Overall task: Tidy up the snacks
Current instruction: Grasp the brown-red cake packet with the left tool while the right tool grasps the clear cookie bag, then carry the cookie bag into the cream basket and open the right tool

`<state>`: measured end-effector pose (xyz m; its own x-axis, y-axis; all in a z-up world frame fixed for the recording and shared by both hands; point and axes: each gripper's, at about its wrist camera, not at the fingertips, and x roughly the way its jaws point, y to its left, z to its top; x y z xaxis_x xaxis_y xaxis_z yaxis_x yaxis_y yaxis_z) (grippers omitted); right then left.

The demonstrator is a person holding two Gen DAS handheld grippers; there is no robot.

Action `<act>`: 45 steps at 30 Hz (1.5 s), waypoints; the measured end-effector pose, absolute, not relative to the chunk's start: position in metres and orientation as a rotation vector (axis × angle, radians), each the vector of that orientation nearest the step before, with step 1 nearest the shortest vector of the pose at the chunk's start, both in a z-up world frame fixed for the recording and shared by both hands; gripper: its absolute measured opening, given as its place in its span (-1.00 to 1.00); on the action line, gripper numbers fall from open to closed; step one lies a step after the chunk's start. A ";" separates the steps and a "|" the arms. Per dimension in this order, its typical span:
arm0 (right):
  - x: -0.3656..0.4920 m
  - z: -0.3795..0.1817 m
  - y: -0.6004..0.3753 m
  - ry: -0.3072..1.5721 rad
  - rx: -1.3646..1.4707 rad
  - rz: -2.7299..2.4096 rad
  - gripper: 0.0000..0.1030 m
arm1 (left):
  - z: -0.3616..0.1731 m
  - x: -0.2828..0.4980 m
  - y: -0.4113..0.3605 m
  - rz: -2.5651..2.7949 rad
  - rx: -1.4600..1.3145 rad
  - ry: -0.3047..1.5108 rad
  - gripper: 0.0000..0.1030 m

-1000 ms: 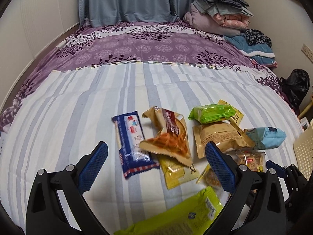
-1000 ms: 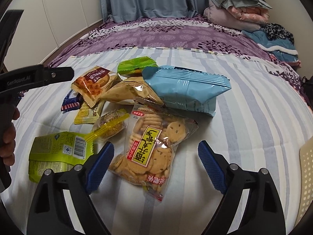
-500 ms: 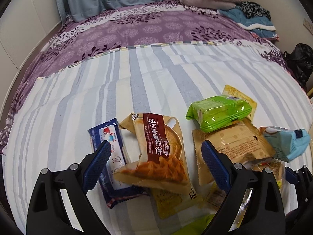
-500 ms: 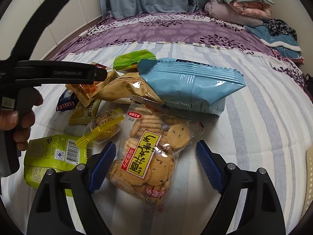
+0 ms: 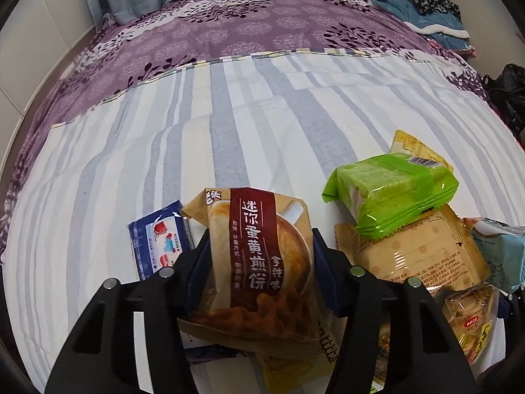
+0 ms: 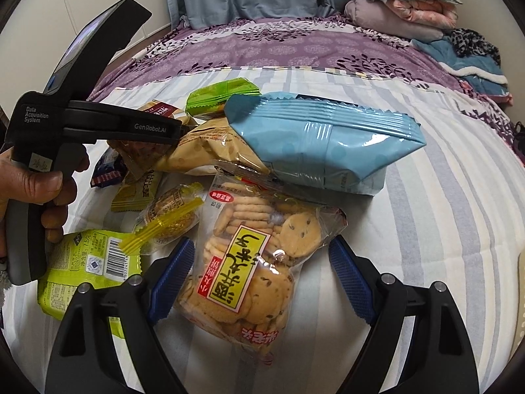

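My left gripper [image 5: 259, 272] is shut on a tan and brown egg-roll snack bag [image 5: 259, 262], pads pressing both its sides. Beside it lie a blue wafer pack [image 5: 159, 243], a green pack [image 5: 393, 193] and a tan bag [image 5: 416, 256]. My right gripper [image 6: 259, 275] is open, its fingers either side of a clear cookie bag [image 6: 249, 262] on the bed. Behind that lie a light blue bag [image 6: 325, 141], a small yellow-sealed packet [image 6: 170, 216] and a lime green pouch [image 6: 88, 269]. The left gripper's body [image 6: 98, 128] shows at left in the right wrist view.
The snacks lie in a heap on a striped white and grey sheet [image 5: 229, 124]. A purple floral blanket [image 5: 246, 23] covers the far half of the bed, with folded bedding [image 6: 403, 3] at the back right. A cream basket edge [image 6: 520, 282] shows at far right.
My left gripper moved forward and down over the egg-roll bag and closed on it. My right gripper edged closer around the cookie bag and stayed open.
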<state>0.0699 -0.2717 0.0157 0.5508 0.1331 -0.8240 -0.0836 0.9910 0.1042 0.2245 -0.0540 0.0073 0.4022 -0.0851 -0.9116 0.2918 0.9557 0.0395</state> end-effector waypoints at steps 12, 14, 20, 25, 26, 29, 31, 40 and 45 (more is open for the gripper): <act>0.068 0.017 -0.277 0.969 0.078 0.148 0.26 | 0.030 0.211 -0.043 -0.258 0.116 1.082 -0.10; 0.066 0.018 -0.278 0.967 0.089 0.149 0.20 | 0.037 0.207 -0.041 -0.261 0.102 1.068 -0.10; 0.057 0.022 -0.284 0.962 0.103 0.144 -0.02 | 0.056 0.193 -0.038 -0.275 0.062 1.027 -0.10; 0.046 0.025 -0.291 0.959 0.125 0.142 -0.04 | 0.072 0.177 -0.037 -0.297 0.043 0.994 -0.10; 0.044 0.026 -0.293 0.958 0.132 0.141 -0.04 | 0.074 0.174 -0.038 -0.302 0.041 0.988 -0.10; 0.034 0.032 -0.298 0.943 0.146 0.141 -0.05 | 0.083 0.162 -0.038 -0.315 0.038 0.970 -0.10; 0.026 0.038 -0.302 0.926 0.153 0.145 -0.05 | 0.089 0.154 -0.039 -0.327 0.034 0.960 -0.10; -0.009 0.068 -0.319 0.847 0.171 0.148 -0.05 | 0.118 0.116 -0.042 -0.369 0.015 0.900 -0.10; -0.027 0.087 -0.334 0.795 0.187 0.133 -0.05 | 0.135 0.094 -0.051 -0.395 0.019 0.870 -0.10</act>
<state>-0.0265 -0.3339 0.0868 0.6929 0.1886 -0.6959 -0.0481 0.9751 0.2165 0.0945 -0.0512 0.1348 0.5772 -0.3295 -0.7472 0.3452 0.9277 -0.1425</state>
